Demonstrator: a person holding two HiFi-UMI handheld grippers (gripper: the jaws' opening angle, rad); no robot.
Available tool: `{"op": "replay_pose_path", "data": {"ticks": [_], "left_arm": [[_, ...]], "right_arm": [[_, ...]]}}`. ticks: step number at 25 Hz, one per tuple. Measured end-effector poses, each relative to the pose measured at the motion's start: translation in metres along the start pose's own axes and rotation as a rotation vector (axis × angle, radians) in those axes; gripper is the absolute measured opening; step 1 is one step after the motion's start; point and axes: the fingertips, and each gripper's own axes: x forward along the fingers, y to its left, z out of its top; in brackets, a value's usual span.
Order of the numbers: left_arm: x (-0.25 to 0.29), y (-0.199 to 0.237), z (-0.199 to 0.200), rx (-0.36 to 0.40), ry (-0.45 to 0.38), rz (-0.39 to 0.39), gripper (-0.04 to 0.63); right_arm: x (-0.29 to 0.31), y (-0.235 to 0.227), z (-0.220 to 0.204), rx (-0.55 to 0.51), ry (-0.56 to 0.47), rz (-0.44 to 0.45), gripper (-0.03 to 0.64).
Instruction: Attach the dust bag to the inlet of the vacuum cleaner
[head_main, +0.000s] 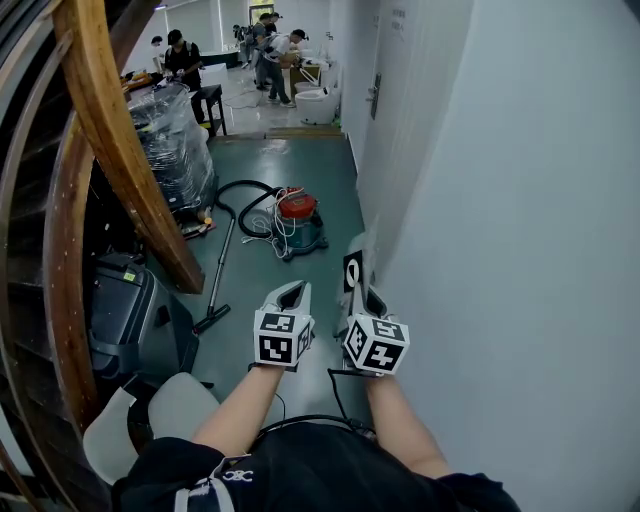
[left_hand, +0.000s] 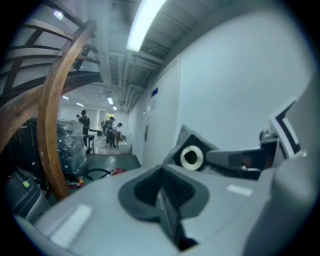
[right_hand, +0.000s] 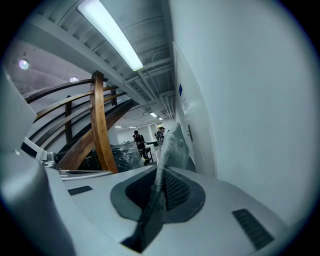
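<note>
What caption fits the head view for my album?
The right hand-held gripper holds a grey dust bag with a black collar; the red-topped teal vacuum cleaner stands ahead.

The corridor is seen from above the person's head, forward and steeply down, with the left gripper (head_main: 291, 295) and right gripper (head_main: 368, 298) close below. From each gripper a view is taken close along its own jaws, facing down the corridor. The wooden stair rail (head_main: 110, 130), white wall (head_main: 520, 200) and distant people (head_main: 270, 45) are shared by all three views. The dust bag (left_hand: 199, 142) is also caught beside the left gripper's jaws.
</note>
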Motion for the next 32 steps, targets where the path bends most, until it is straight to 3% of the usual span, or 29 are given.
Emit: {"op": "replay_pose_path", "data": {"ticks": [9,16,23,32], "left_arm": [[0.029,-0.027,-0.004,-0.003,-0.004,0.015,-0.002],[0.057,-0.023,-0.008,-0.013,0.008,0.029,-0.002],[0.108,0.017,-0.010,-0.023,0.010,0.034,-0.002],[0.206,0.115,0.016,-0.038,0.015,0.036,-0.002]], "right_arm": [[0.007,-0.029,0.002,-0.015,0.009,0.043,0.015],[0.030,-0.042,-0.002,-0.014,0.039,0.072,0.015],[0.093,-0.047,0.000,-0.019,0.039,0.075,0.015],[0.219,-0.043,0.024,-0.018,0.023,0.055,0.015]]}}
